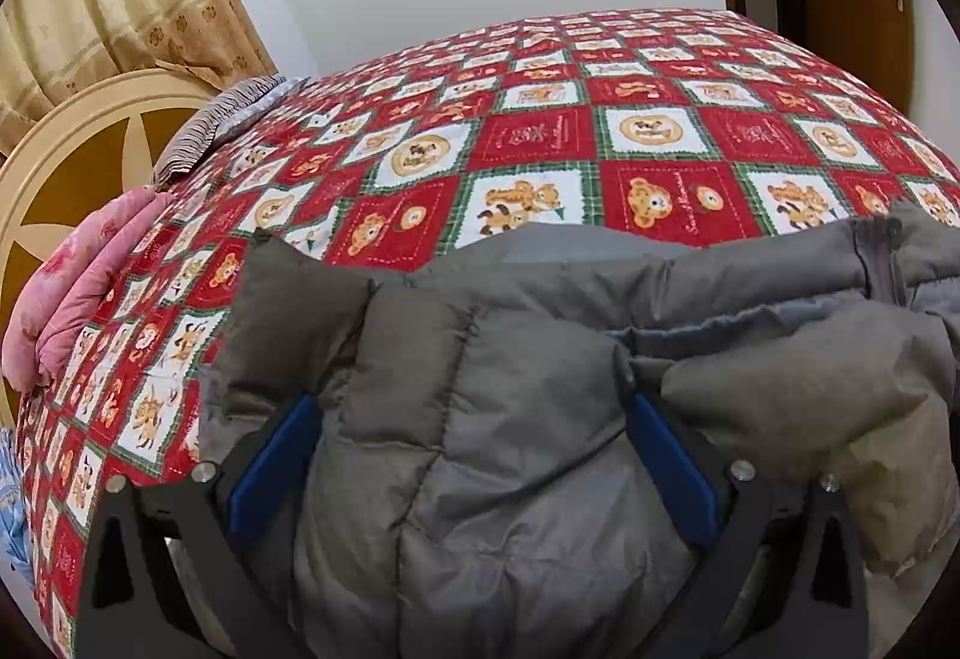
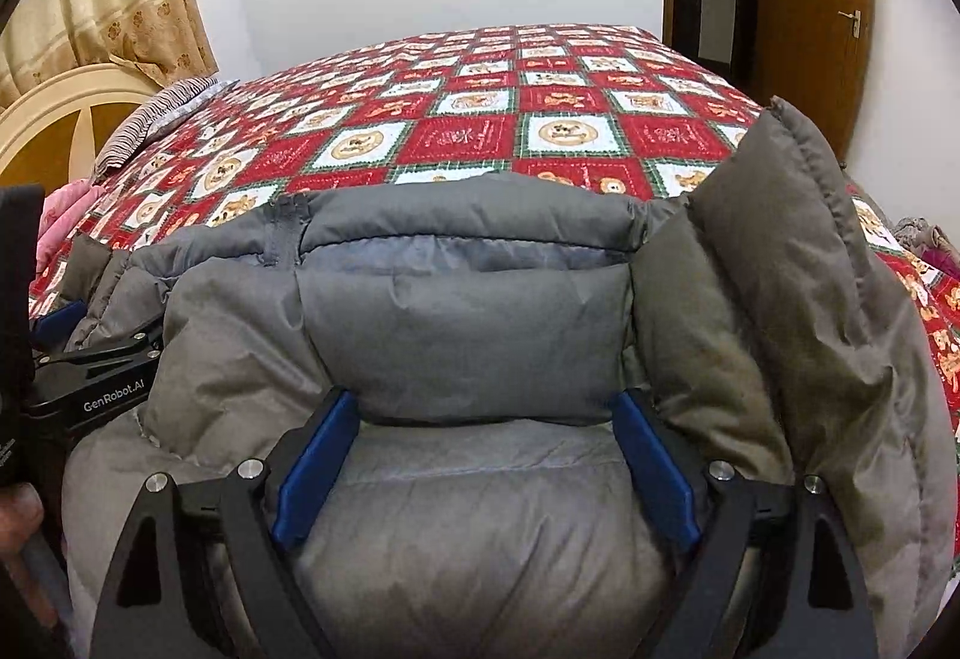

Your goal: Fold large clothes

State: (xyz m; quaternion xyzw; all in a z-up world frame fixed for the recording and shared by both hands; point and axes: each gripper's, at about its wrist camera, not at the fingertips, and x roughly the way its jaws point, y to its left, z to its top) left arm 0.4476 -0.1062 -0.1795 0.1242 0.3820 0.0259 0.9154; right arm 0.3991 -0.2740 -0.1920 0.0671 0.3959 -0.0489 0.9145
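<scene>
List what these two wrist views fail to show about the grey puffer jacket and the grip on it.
- Left wrist view: the left gripper has its fingertips buried in the grey puffer jacket, so how firmly it grips is unclear.
- Right wrist view: the right gripper is likewise sunk into the padding.
- Both views: the jacket's lower part is cut off by the bottom edge.
- The bedspread beneath the jacket is covered.

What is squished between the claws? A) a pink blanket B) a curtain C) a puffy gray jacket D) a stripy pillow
C: each claw, left and right, has the puffy gray jacket bulging between its blue fingers.
</scene>
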